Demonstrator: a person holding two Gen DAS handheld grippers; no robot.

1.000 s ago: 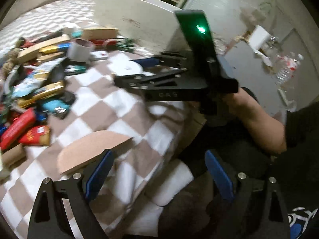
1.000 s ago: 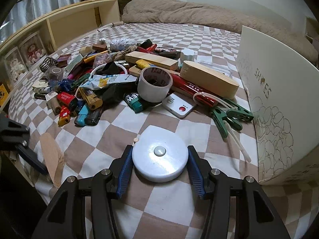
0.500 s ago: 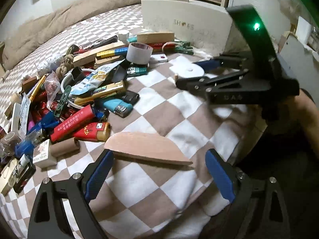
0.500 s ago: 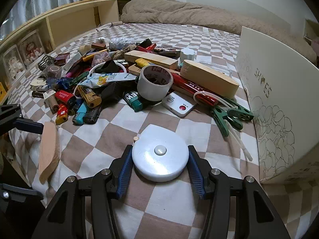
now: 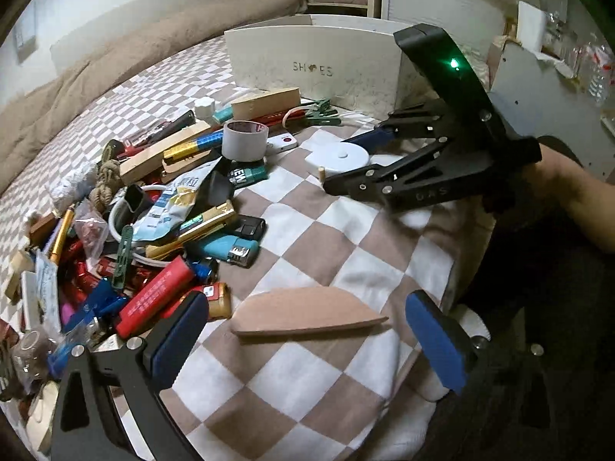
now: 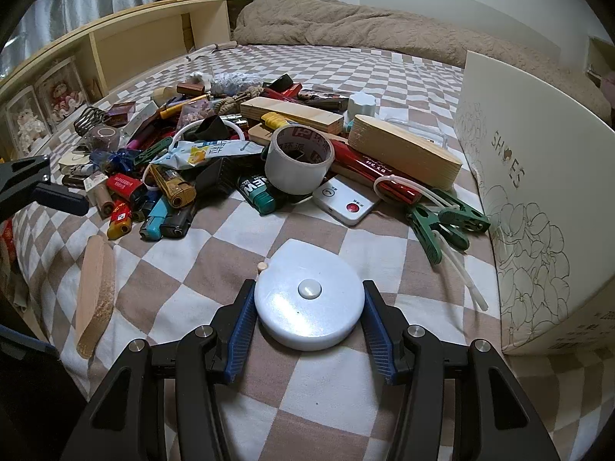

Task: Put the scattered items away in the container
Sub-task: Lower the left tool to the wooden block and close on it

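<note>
My right gripper (image 6: 308, 288) is shut on a white round tape measure (image 6: 307, 307), which rests on the checkered bedcover; the left wrist view shows the same tape measure (image 5: 338, 155). My left gripper (image 5: 307, 342) hangs low over the bed's near edge, its jaws opening wide. A flat tan half-moon wooden piece (image 5: 307, 313) lies between its blue pads (image 5: 177, 338), untouched. The white shoe box (image 6: 538, 176) stands open on the right, against the pile.
A heap of lighters (image 5: 230, 247), a tape roll (image 6: 300, 157), wooden blocks (image 6: 403, 150), green clips (image 6: 442, 226) and a white remote (image 6: 346, 201) covers the bed. A wooden shelf (image 6: 134, 42) runs along the far left. A person's forearm (image 5: 576, 199) holds the right gripper.
The left wrist view swung from the person's lap onto the bed, and the left jaws spread much wider around the tan piece. The right gripper and tape measure stayed put.
</note>
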